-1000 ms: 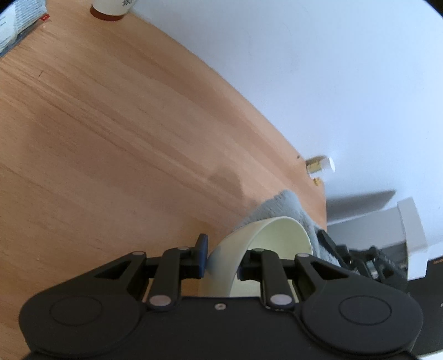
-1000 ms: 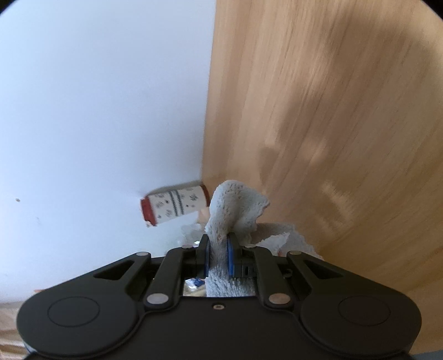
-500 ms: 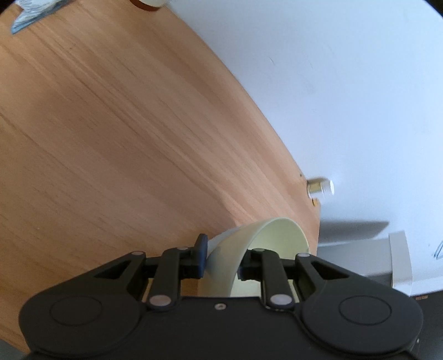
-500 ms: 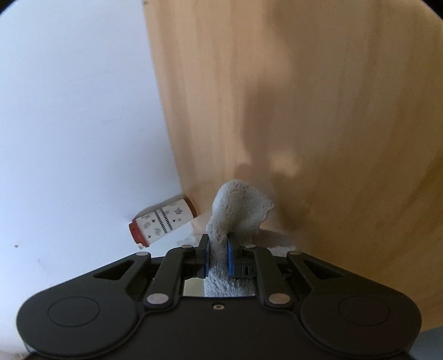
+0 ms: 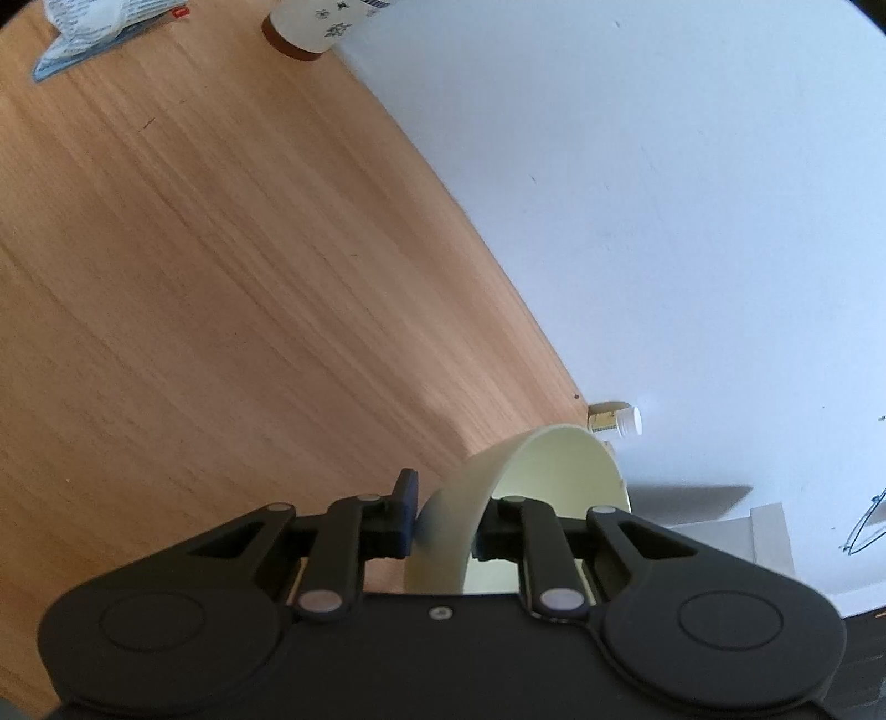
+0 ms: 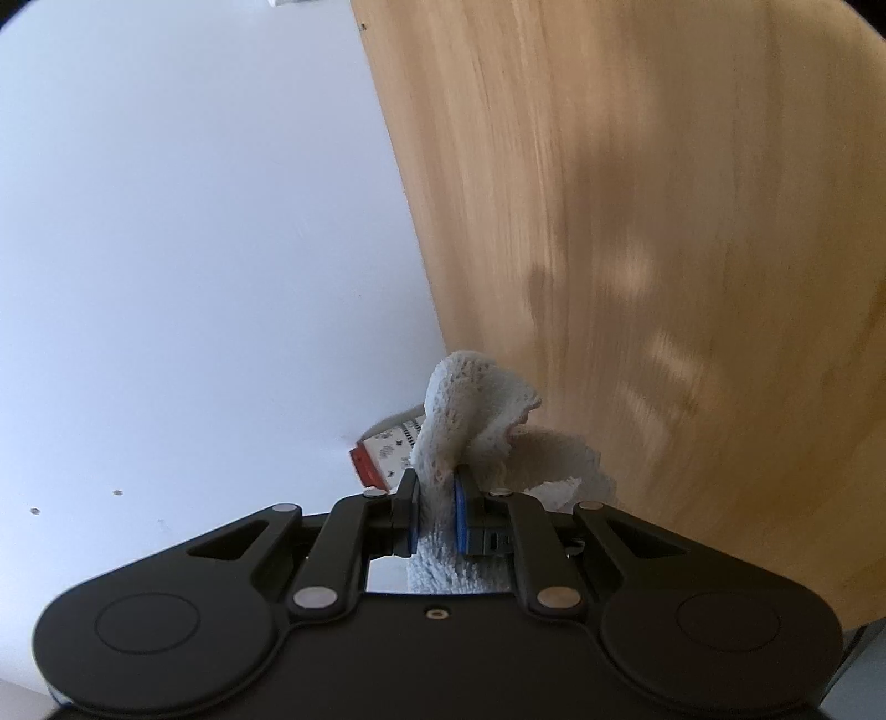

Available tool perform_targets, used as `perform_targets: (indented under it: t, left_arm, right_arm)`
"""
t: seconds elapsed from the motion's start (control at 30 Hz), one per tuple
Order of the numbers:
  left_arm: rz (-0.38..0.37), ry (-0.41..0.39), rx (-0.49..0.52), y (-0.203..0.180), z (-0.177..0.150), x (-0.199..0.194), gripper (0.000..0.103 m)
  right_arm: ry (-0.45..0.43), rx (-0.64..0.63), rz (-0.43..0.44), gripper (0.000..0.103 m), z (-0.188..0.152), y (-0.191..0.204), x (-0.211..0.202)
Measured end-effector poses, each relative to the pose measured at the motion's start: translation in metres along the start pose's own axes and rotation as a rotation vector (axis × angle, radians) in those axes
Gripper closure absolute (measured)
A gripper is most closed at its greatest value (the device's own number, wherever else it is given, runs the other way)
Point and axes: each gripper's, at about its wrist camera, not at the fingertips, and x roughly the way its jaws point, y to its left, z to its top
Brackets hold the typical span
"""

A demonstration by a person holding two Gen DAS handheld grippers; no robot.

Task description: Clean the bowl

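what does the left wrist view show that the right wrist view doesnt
Only the left wrist view shows the pale bowl, its wall clamped by the left gripper, plus a small white-capped bottle at the wall and a crumpled packet in the far corner.

Only the right wrist view shows the grey cloth, pinched in the right gripper.

Both show the wooden table, the white wall and a patterned cup with a red base, partly hidden behind the cloth in the right view.

The left gripper (image 5: 443, 520) clamps its black fingers on the wall of a pale yellow bowl (image 5: 554, 471). The right gripper (image 6: 434, 512) pinches a grey knitted cloth (image 6: 470, 410) between blue pads.
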Motion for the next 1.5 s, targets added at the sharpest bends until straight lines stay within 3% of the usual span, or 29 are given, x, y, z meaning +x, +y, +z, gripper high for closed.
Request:
perform_targets:
  t: [0.17,0.43,0.6,0.73,0.97,1.2,1.37,1.5]
  left_arm:
    - [0.012,0.006,-0.039,-0.001,-0.002,0.002,0.086]
    - [-0.006,-0.021,-0.058,0.003,0.002,-0.001,0.087]
    - [0.0,-0.037,-0.057,0.002,-0.002,0.002,0.087]
    - [-0.026,-0.041,-0.016,-0.004,-0.004,0.004,0.088]
    - [-0.026,-0.04,0.049,-0.015,-0.006,0.007,0.088]
    - [-0.005,-0.034,0.103,-0.012,-0.01,0.002,0.088]
    - [0.003,-0.033,0.125,-0.018,-0.008,0.001,0.088]
    - [0.001,-0.026,0.08,-0.012,-0.003,-0.002,0.088]
  right_arm:
    - [-0.024,0.016,-0.008,0.089,-0.003,-0.011,-0.002]
    - [-0.02,0.042,-0.134,0.089,-0.005,-0.026,0.02]
    - [0.007,0.022,-0.077,0.089,-0.012,-0.016,0.02]
    - [0.052,-0.07,-0.062,0.089,-0.018,0.001,0.021]
    - [0.089,-0.39,-0.145,0.089,-0.032,0.036,0.019]
    - [0.196,-0.748,-0.276,0.089,-0.058,0.061,0.014]
    - [0.259,-0.93,-0.329,0.09,-0.061,0.068,0.006]
    - [0.289,-1.043,-0.351,0.091,-0.079,0.072,0.01]
